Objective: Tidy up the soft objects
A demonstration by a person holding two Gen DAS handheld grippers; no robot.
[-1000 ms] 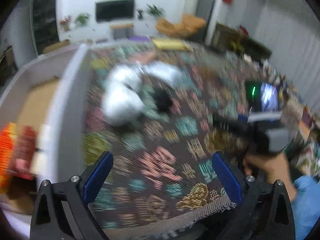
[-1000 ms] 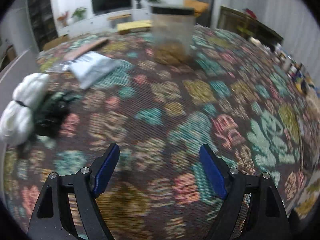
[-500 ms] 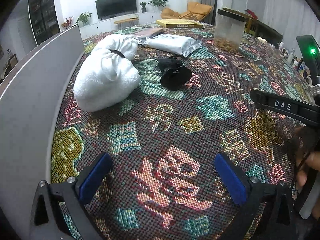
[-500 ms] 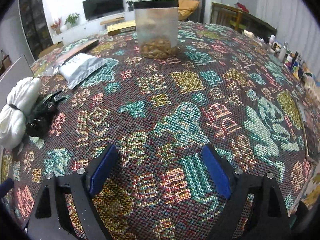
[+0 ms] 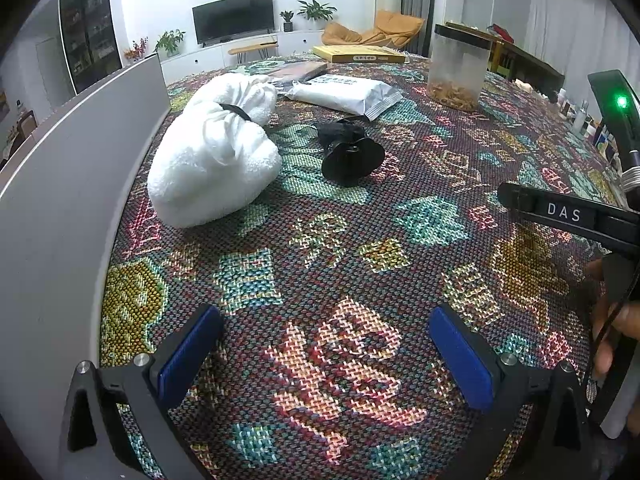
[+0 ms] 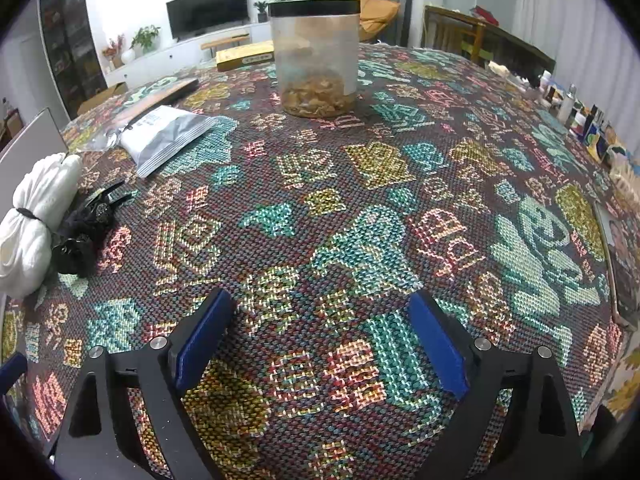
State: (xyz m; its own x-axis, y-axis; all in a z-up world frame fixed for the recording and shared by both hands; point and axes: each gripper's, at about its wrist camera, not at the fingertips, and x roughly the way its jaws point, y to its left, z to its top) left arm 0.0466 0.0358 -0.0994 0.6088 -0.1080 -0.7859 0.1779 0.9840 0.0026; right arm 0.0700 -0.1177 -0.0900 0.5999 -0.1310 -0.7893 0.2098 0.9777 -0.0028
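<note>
My left tongs gape wide, empty; right tongs empty, still opening. I'd straddle the white towel bundle at its black band, squeezing gently.

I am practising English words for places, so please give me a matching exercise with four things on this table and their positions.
Things:
1. white towel bundle
2. black cloth item
3. clear jar
4. silver packet

Places:
A. far side, upright, dark lid
B. beside the grey board
C. lying flat behind the black item
D. just right of the towel

Pairs: 1-B, 2-D, 3-A, 4-C
</note>
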